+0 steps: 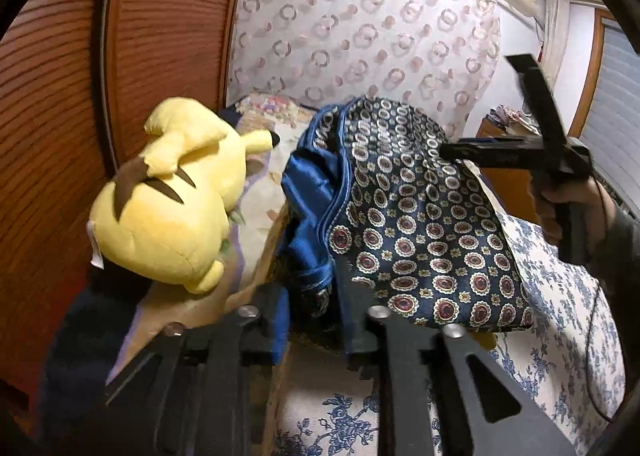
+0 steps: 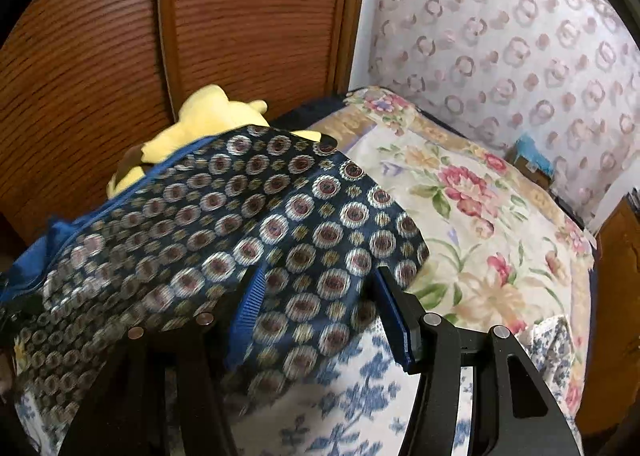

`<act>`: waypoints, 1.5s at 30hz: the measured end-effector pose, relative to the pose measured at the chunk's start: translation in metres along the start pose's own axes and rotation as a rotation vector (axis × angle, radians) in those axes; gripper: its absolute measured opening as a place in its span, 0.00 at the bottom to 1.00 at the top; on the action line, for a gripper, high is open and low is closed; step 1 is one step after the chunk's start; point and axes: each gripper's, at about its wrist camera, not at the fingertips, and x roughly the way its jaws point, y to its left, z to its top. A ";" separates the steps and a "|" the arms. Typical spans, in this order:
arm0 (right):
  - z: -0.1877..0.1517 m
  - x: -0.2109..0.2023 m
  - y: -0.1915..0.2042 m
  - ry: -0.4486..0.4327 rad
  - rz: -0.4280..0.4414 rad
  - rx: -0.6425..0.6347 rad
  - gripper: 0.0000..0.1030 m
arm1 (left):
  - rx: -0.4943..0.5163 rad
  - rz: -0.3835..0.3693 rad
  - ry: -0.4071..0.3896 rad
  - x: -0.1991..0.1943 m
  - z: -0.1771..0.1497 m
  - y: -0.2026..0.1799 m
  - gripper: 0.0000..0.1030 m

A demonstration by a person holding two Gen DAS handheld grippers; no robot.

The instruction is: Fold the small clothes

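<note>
On the bed (image 2: pixel 480 216), the patterned cloth (image 1: pixel 420 240) lies draped between both claws, beside a yellow plush (image 1: pixel 172 200). The left claw (image 1: pixel 312 320) and right claw (image 2: pixel 316 312) both stand parted, cloth between their fingers, pads apart. No legible writing shows.

Navy medallion-print garment (image 2: pixel 248 224) with blue lining – yellow plush toy (image 1: pixel 176 196), brown-striped

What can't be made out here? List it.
- Left wrist view: the left hand-held gripper fingertips, buried in the patterned blue garment.
- Right wrist view: most of the yellow plush toy, behind the garment, which is motion-blurred.
- Both views: the garment's type; it is bunched.
</note>
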 end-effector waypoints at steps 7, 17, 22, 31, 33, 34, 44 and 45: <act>-0.036 -0.048 0.013 -0.071 0.032 0.024 0.56 | 0.024 0.026 -0.065 -0.024 0.005 -0.007 0.65; -0.078 -0.100 0.017 -0.143 0.030 0.081 0.62 | 0.065 0.057 -0.139 -0.056 0.012 -0.025 0.79; -0.107 -0.128 0.022 -0.174 0.013 0.117 0.68 | 0.110 0.062 -0.120 -0.060 0.009 -0.046 0.79; -0.167 -0.194 0.029 -0.231 -0.105 0.214 0.77 | 0.182 -0.012 -0.105 -0.064 0.002 -0.104 0.79; -0.179 -0.216 0.031 -0.256 -0.176 0.246 0.77 | 0.200 -0.051 -0.109 -0.067 0.000 -0.122 0.79; -0.185 -0.227 0.032 -0.275 -0.196 0.262 0.77 | 0.206 -0.065 -0.110 -0.068 0.001 -0.130 0.79; -0.231 -0.319 0.046 -0.408 -0.392 0.368 0.77 | 0.266 -0.146 -0.175 -0.091 0.012 -0.197 0.79; -0.234 -0.325 0.046 -0.414 -0.406 0.377 0.77 | 0.267 -0.151 -0.178 -0.093 0.013 -0.202 0.79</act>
